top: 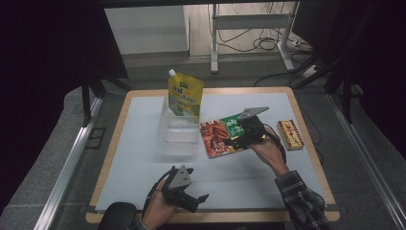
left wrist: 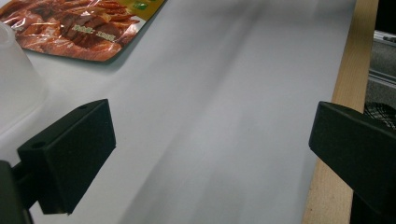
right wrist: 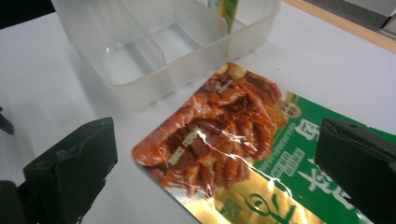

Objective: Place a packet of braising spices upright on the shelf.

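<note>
Two grippers: both with jaws spread wide, gripping nothing.
Left gripper: low at the table's near edge, over bare white mat.
Clear divided container: mid-table, yellow spouted pouch standing in its far compartment.
Meat snack packet: flat, just right of the container.
Right gripper: over the packet.
Small box: far right.

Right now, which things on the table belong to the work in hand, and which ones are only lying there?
In the work:
right gripper, open over the packet
red and green food packet, flat on the mat
clear divided container, beside the packet

Lying about:
yellow spout pouch, standing in the container's far end
small red and yellow box, right of the packet
left gripper, open, near the table's front edge
</note>
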Motion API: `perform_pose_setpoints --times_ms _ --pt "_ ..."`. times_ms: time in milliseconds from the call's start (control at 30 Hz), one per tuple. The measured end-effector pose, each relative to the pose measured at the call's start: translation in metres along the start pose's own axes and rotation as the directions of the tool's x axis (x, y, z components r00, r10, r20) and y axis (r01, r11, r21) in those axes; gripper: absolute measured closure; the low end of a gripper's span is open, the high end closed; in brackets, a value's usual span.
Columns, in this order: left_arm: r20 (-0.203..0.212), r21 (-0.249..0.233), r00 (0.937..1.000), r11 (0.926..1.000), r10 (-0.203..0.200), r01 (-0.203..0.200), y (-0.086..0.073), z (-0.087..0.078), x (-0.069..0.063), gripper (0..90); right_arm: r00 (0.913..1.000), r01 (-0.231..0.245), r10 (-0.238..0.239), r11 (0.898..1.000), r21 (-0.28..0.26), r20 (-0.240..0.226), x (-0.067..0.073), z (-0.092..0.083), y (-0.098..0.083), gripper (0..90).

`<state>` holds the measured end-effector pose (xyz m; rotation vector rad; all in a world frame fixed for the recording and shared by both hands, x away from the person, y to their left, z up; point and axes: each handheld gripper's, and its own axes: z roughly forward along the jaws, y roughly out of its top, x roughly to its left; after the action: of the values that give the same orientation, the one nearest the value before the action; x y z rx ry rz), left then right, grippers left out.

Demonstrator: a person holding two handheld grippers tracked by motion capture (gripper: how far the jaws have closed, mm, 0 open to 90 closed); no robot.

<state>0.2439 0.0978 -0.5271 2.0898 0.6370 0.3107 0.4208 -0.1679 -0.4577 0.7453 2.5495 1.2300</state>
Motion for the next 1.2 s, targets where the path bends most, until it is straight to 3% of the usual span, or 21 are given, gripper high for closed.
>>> perform_pose_setpoints --times_ms 333,633,1200 --pt "-0.009 -0.001 1.0 1.0 0.003 -0.003 0.0 -0.002 0.002 0.2 0.9977 -0.049 0.048 0.999 0.012 0.048 -0.017 -0.008 -0.015 0.0" --pt "-0.013 0.001 0.9998 0.9999 0.013 -0.013 0.0 -0.001 0.002 0.3 0.9888 -0.058 0.051 0.997 0.046 0.14 -0.038 -0.014 -0.03 0.2" --pt "-0.01 0.011 0.9994 0.9994 0.032 -0.032 0.0 0.0 0.0 0.3 0.9731 -0.16 0.143 0.983 0.084 0.181 -0.07 -0.005 -0.062 0.2"
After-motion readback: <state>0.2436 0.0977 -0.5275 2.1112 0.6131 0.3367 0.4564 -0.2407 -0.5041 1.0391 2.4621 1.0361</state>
